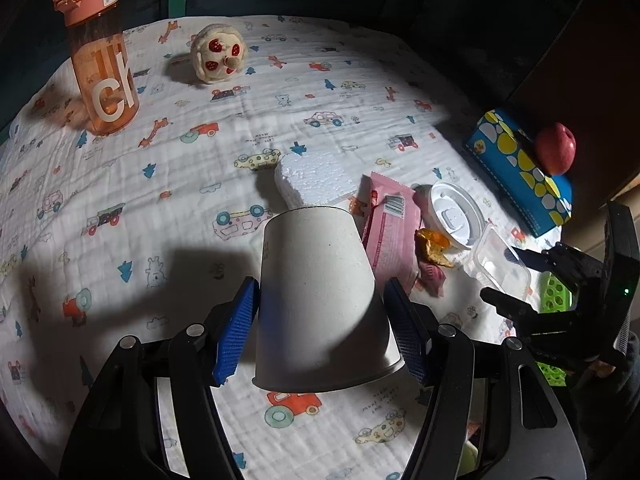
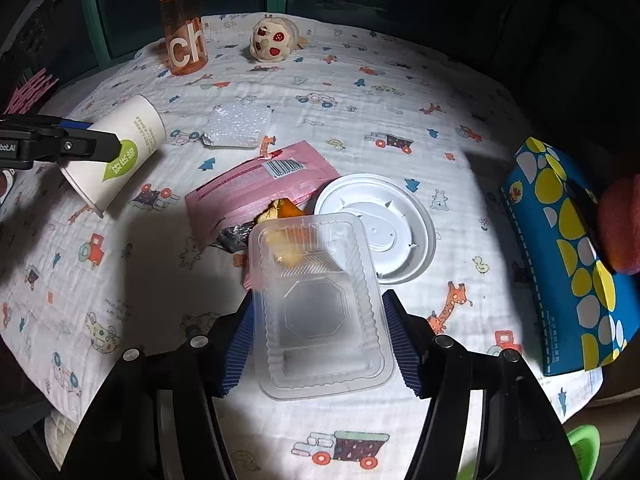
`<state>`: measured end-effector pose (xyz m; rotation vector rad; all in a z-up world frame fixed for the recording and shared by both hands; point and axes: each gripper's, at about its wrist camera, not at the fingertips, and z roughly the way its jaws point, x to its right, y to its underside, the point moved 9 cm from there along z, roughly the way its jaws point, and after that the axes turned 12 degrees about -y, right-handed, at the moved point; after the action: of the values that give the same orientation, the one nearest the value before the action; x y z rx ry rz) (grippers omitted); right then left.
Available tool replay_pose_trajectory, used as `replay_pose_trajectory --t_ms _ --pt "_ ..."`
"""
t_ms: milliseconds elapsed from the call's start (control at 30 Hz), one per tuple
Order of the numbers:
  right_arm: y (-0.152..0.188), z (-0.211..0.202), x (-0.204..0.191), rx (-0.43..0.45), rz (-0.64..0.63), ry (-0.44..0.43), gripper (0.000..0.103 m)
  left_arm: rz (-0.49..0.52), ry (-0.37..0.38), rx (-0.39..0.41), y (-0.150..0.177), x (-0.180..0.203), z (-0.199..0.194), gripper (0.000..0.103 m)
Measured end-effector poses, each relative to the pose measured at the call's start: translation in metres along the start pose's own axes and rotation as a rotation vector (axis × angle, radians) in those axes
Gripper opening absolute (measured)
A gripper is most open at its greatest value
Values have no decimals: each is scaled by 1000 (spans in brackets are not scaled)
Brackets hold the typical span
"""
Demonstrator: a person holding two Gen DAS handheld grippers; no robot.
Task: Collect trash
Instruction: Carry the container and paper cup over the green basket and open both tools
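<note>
White paper forms the cup (image 1: 320,300) that our left gripper (image 1: 326,334) clamps about half open, blue pads (image 1: 234,336) pressed on both sides of its wall; the cup is lifted clear of the cloth, base pointing away from us, rim towards the wrist. Our right gripper (image 2: 320,340) has a clear plastic tray (image 2: 320,312) between its ribbed pads (image 2: 402,344), which press its long sides at a middling opening; we see the tray tilted above the cloth.

Beyond the tray, on the worktop's cartoon-print cloth (image 2: 360,120), lie a pink wrapper (image 2: 256,188), an orange peel scrap (image 2: 284,206) touching the wrapper's near edge, and a white plastic lid (image 2: 384,220) just beside them. A white foam block (image 2: 236,126) sits further back, near the wrapper's far end.

At the far edge stand an orange drinking bottle (image 2: 184,28) and a small plush toy (image 2: 274,40), well apart from the rubbish. On the right, a blue tissue box (image 2: 568,248) carries a red apple (image 1: 555,148) on top.
</note>
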<state>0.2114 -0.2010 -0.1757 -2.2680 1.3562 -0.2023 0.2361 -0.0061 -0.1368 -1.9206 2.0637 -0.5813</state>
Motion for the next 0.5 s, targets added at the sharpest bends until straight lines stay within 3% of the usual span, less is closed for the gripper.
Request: replay_pose_trajectory --t_ms 500 --pt "43 -78 4 150 169 -1 59 77 81 40 6 59 -29 63"
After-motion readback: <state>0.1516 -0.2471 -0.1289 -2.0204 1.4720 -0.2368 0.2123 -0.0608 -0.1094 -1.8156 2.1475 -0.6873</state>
